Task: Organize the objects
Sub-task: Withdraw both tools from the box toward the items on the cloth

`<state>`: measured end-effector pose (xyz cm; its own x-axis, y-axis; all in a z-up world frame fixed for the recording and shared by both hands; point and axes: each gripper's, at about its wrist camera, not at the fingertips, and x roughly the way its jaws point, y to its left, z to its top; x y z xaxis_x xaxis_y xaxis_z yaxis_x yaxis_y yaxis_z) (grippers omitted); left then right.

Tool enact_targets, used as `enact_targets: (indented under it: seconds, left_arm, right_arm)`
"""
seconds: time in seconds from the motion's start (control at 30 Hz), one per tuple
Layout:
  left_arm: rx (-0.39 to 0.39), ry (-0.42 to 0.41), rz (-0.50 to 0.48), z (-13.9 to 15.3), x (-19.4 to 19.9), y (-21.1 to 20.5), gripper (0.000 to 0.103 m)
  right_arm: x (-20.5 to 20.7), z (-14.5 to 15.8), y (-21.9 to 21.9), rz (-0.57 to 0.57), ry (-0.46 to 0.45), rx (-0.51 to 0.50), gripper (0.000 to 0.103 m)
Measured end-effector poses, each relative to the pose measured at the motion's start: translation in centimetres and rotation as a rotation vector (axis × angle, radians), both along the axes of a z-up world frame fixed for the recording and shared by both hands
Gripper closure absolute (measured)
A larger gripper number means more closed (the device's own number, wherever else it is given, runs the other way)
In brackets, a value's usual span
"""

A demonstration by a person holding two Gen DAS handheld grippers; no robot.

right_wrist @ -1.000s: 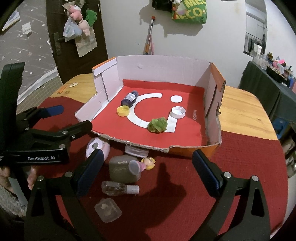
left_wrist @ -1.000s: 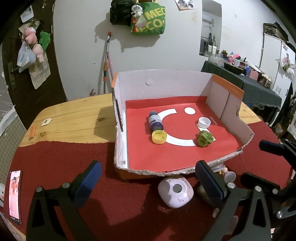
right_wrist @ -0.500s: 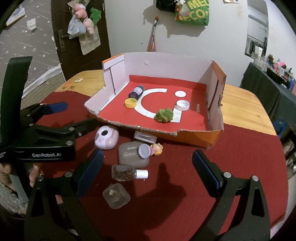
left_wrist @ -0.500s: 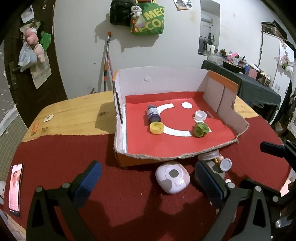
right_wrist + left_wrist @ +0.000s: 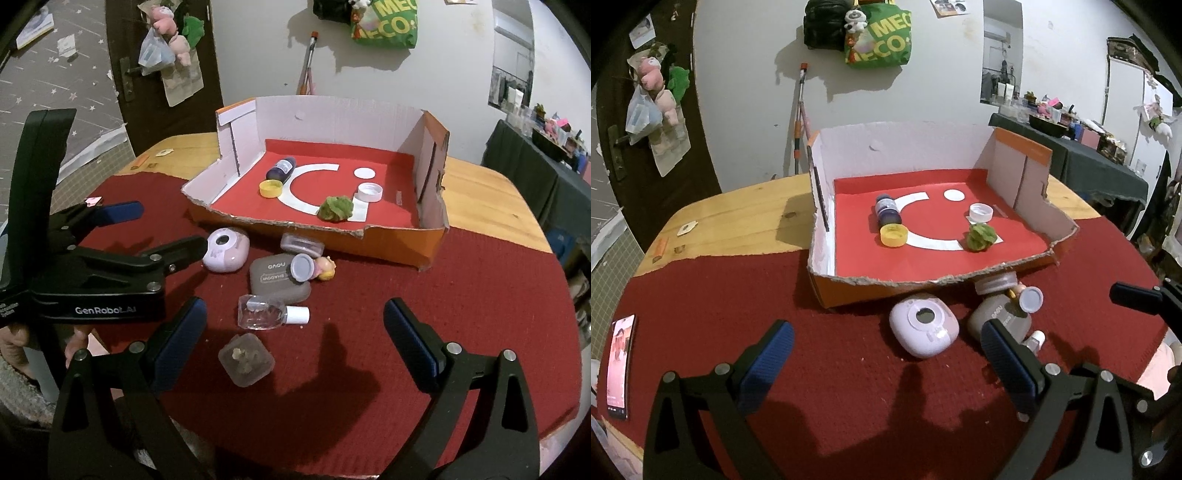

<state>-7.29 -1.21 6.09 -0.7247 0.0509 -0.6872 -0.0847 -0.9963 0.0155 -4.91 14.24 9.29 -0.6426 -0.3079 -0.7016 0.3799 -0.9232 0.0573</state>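
A cut-down cardboard box (image 5: 1023, 173) (image 5: 430, 155) with a red floor holds a dark bottle (image 5: 886, 210) (image 5: 281, 168), a yellow cap (image 5: 894, 235) (image 5: 270, 188), a white cap (image 5: 981, 213) (image 5: 369, 192) and a green ball (image 5: 980, 237) (image 5: 335, 208). In front of it on the red cloth lie a lilac round case (image 5: 923, 328) (image 5: 224, 250), a grey case (image 5: 275, 278), a small figure (image 5: 323, 268), a clear bottle (image 5: 267, 312) and a clear cube box (image 5: 245, 359). My left gripper (image 5: 886, 350) (image 5: 166, 229) is open and empty near the lilac case. My right gripper (image 5: 293, 334) is open and empty above the clear bottle.
A phone (image 5: 619, 363) lies on the cloth at the left edge. The round wooden table (image 5: 738, 218) carries the red cloth (image 5: 461, 314). A dark door (image 5: 162, 74) and a white wall stand behind. A cluttered side table (image 5: 1071, 147) is at the right.
Both grippers have drawn back from the box toward the near edge of the table, so more of the loose items on the cloth now show. Both stay open and empty.
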Motion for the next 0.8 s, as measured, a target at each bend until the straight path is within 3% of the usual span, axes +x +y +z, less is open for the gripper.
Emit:
enact_targets:
  seconds: [0.8]
  left_arm:
    - [0.007, -0.026, -0.029, -2.0, 2.0, 0.2, 0.0]
  right_arm:
    - [2.4, -2.2, -0.2, 0.0, -0.035, -0.012, 0.007]
